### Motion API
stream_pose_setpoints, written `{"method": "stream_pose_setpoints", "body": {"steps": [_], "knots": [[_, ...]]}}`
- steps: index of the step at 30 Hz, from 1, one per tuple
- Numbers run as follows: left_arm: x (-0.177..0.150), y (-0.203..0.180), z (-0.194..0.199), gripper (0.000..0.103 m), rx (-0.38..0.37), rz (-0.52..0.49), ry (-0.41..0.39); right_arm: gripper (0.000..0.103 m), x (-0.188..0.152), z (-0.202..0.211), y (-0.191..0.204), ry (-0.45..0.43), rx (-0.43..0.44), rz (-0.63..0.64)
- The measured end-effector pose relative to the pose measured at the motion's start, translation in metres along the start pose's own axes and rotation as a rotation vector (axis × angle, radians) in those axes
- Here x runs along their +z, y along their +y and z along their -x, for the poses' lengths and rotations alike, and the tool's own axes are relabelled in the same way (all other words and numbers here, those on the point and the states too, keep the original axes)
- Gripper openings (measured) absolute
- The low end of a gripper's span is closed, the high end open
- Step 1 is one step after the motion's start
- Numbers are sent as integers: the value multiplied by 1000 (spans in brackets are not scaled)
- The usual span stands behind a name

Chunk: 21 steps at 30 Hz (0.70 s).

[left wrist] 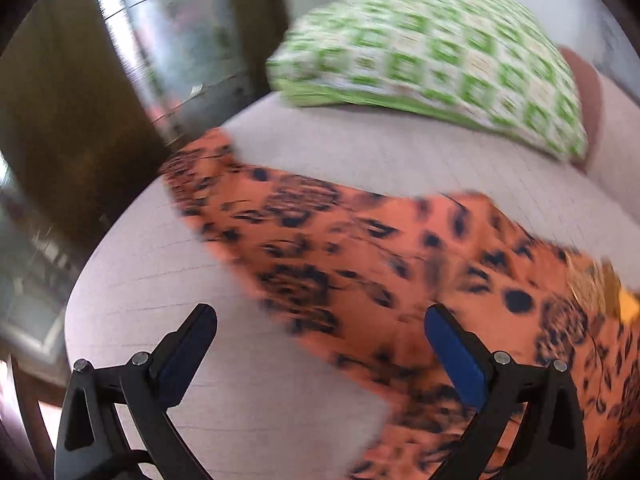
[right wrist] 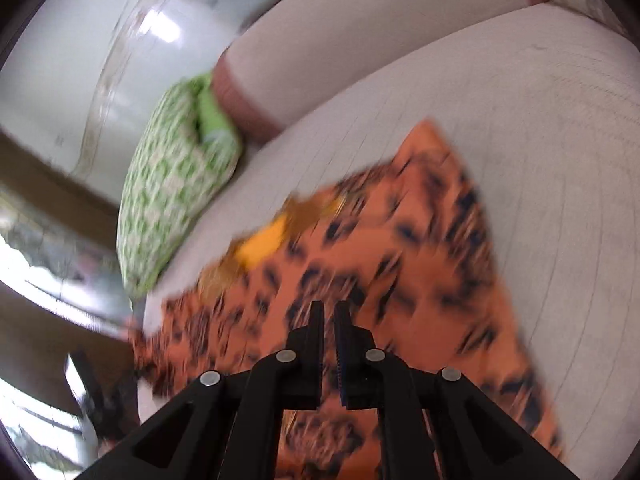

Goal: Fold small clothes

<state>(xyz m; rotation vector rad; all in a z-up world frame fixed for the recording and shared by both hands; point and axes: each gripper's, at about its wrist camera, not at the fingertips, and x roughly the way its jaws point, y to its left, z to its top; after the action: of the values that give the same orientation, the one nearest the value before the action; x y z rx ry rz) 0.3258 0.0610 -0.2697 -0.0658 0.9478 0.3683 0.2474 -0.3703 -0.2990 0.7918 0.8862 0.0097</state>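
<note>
Left gripper (left wrist: 320,320) jaws spread wide, holding nothing; bare sofa seat (left wrist: 168,280) under its left finger, orange printed garment (left wrist: 360,248) edge running btwn the tips w/ cloth under the right one. Green checked pillow (left wrist: 432,60) well ahead. Right gripper (right wrist: 328,312) jaws nearly closed w/ a thin gap, cloth below, can't tell if pinched; open cushion right of the garment's straight edge.

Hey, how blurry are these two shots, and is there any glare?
Left wrist: motion blur smears the pillow and orange cloth; the open left gripper stays sharp. Right wrist: cloth print streaks heavily, glare on the wall, right gripper crisp.
</note>
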Motion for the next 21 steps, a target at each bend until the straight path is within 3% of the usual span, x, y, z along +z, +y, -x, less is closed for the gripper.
{"method": "stream_pose_setpoints", "body": {"steps": [4,8,12,15,18,21], "knots": [[10,64,-16,103,20,174,26,7,-37,-7,27,90,40,62],[20,120,-40,103,48,271,28,7,-71,-4,27,136,49,107],[35,170,-70,103,-46,414,37,7,-77,2,12,132,13,119],[45,180,-83,103,-82,468,40,7,-75,-3,12,140,30,104],[59,174,-100,103,-130,472,64,7,-73,-6,14,146,22,127],[68,165,-114,103,-132,459,91,7,-69,-14,14,162,21,125]]}}
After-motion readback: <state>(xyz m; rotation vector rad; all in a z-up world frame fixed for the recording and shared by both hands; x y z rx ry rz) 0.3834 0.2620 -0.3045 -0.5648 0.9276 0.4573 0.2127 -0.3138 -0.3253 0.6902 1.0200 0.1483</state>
